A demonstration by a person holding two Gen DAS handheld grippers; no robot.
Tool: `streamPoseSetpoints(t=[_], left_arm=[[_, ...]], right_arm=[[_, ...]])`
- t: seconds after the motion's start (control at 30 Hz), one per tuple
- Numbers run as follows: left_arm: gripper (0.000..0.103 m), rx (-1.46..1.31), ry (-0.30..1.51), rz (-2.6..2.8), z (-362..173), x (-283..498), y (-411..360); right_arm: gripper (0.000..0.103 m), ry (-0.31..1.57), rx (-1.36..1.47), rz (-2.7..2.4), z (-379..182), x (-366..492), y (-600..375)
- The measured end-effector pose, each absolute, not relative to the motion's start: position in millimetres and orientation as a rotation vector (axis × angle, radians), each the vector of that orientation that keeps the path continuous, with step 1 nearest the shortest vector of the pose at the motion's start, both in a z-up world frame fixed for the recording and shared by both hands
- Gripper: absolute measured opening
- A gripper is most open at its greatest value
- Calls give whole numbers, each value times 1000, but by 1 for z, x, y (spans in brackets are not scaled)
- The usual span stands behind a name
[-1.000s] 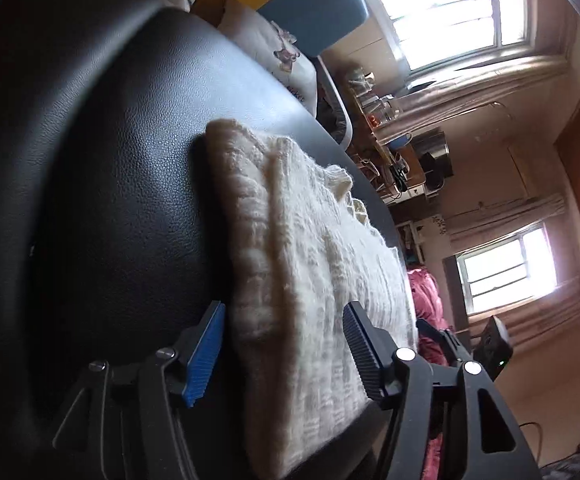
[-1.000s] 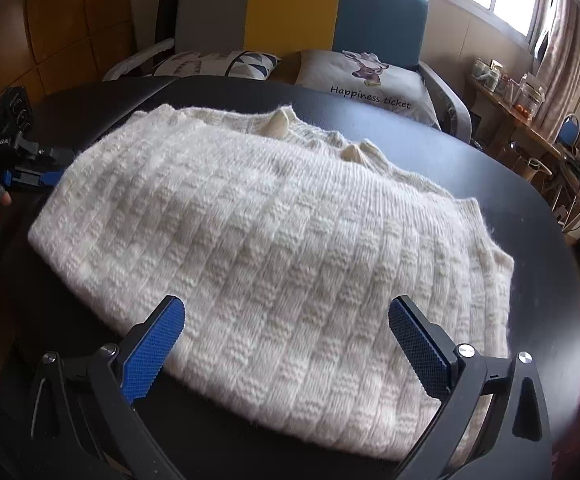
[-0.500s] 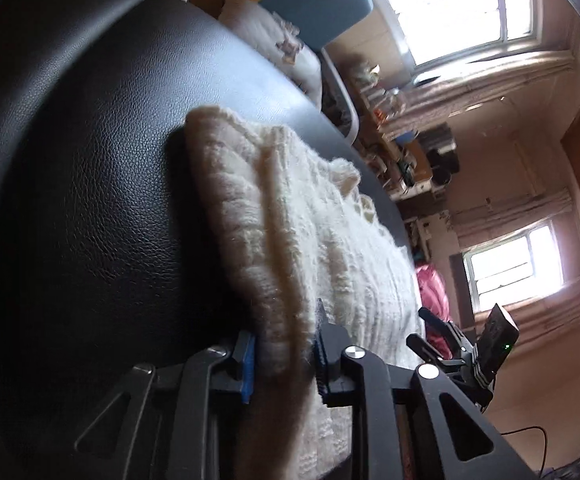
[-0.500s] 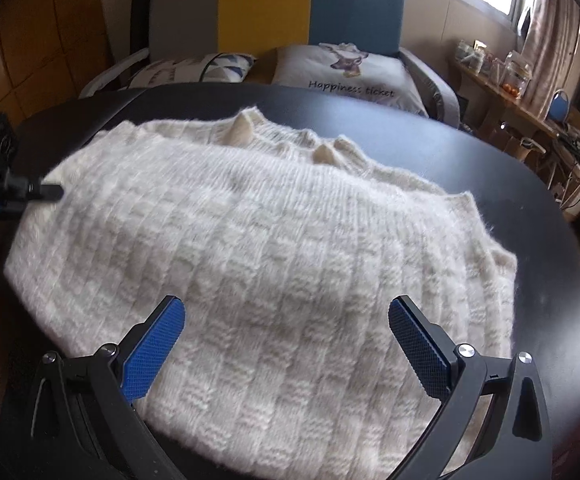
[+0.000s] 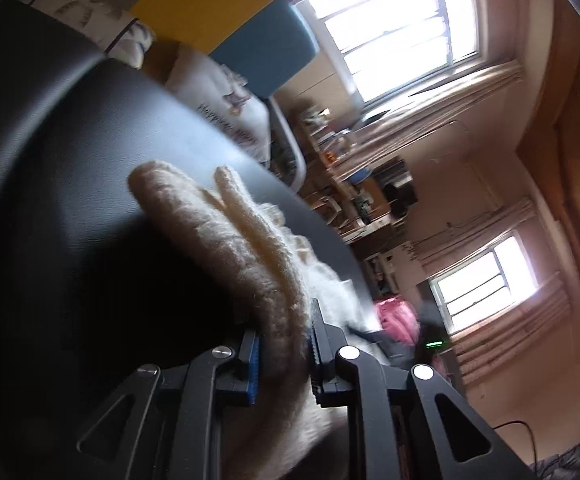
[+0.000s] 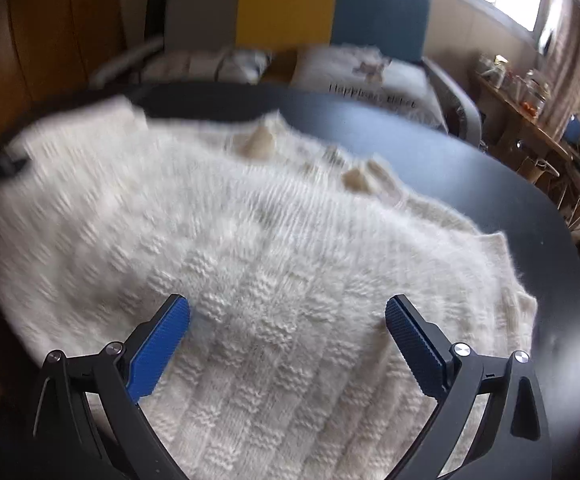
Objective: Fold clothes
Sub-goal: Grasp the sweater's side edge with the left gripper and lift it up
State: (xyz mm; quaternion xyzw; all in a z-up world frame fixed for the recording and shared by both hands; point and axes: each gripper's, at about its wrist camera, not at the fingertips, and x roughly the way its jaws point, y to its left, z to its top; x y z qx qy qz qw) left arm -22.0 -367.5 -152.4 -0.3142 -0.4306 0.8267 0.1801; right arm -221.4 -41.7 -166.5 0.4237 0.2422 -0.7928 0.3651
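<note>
Beneath both of my cameras, the black tabletop [image 6: 489,184] carries the cream knitted sweater [image 6: 250,240], which is spread across most of its surface and reaches close to the near edge; the armchair [image 6: 290,4] with grey, yellow and blue back panels stands behind the tabletop, a printed cushion [image 6: 369,76] on its seat. At the sweater's left edge, my left hand-held gripper [image 5: 284,356] is closing on a thick fold of the knit: the fold [image 5: 226,240] sits between the two pads and rises off the tabletop in a ridge running away from the camera. Over the near part of the sweater, my right hand-held gripper [image 6: 288,336] has its jaws spread wide, blue pads [image 6: 162,344] apart, with the knit beneath them and nothing gripped. Both views are motion-blurred, so I cannot tell whether the right pads touch the fabric.
</note>
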Motion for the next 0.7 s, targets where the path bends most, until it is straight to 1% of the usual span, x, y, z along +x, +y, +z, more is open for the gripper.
streamPoseSetpoints(t=[0.03,0.2,0.7], left_arm=[[17,-867,-1228,2331,-150,-22,-366],[16,-789,-1224,2292,-134,-26,-348],[16,-772,-1156,2266,-86,-50,-283]], right_arm=[[103,643,1095,-2034,-172,-221,-46],[103,680,1116,-2001,-179,-224,-53],[103,581,1059,-2010,-184,-232,-43]])
